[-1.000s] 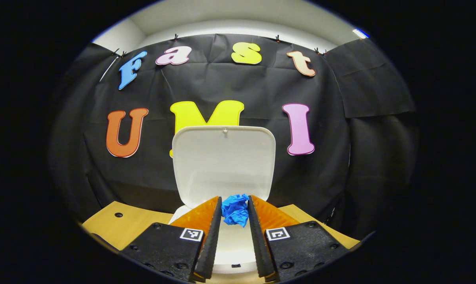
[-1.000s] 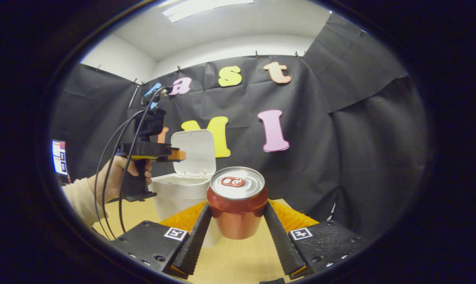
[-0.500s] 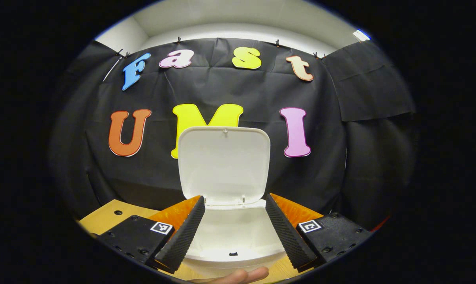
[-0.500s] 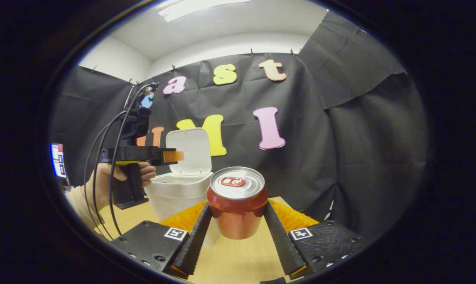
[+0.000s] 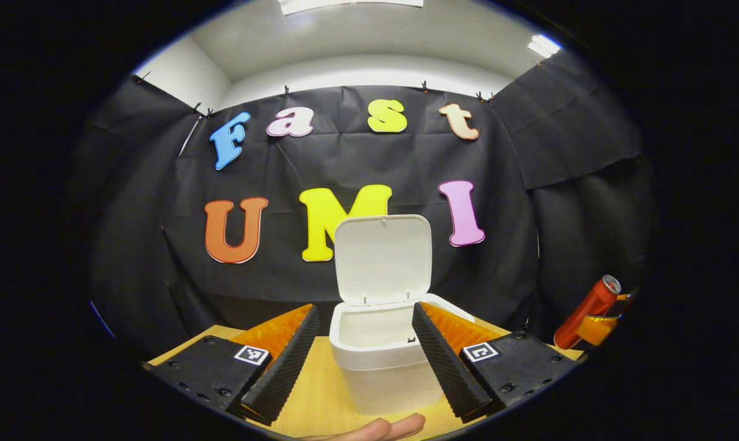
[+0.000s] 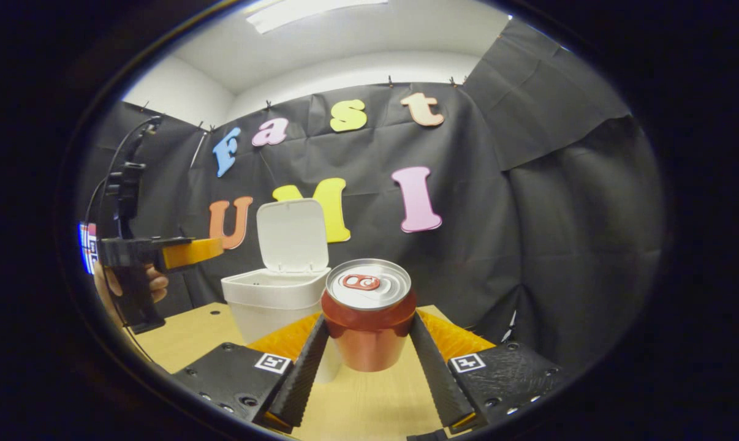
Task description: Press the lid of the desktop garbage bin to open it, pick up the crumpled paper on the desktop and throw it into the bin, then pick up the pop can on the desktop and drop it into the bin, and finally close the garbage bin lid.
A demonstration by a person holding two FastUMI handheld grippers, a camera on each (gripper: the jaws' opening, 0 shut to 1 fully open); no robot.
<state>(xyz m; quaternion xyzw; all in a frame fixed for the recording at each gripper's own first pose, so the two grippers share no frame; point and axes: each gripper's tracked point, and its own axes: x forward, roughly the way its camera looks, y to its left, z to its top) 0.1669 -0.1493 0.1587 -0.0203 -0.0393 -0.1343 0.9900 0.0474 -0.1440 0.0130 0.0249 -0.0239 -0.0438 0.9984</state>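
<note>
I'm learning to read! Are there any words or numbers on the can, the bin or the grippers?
None can be read.
Pop can: plain red side, shiny top, no words showing.
Bin: plain white, no text.
Left gripper and right gripper: square markers with black-and-white patterns, not letters.
Screen: too small and blurred to read.

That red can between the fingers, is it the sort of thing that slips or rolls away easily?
Probably somewhat. The can looks smooth and shiny, so it could slide, though the ridged fingers pressing both sides should help. Being round, it would likely roll if dropped on its side. Its tab looks unopened, so it may be heavy.
</note>
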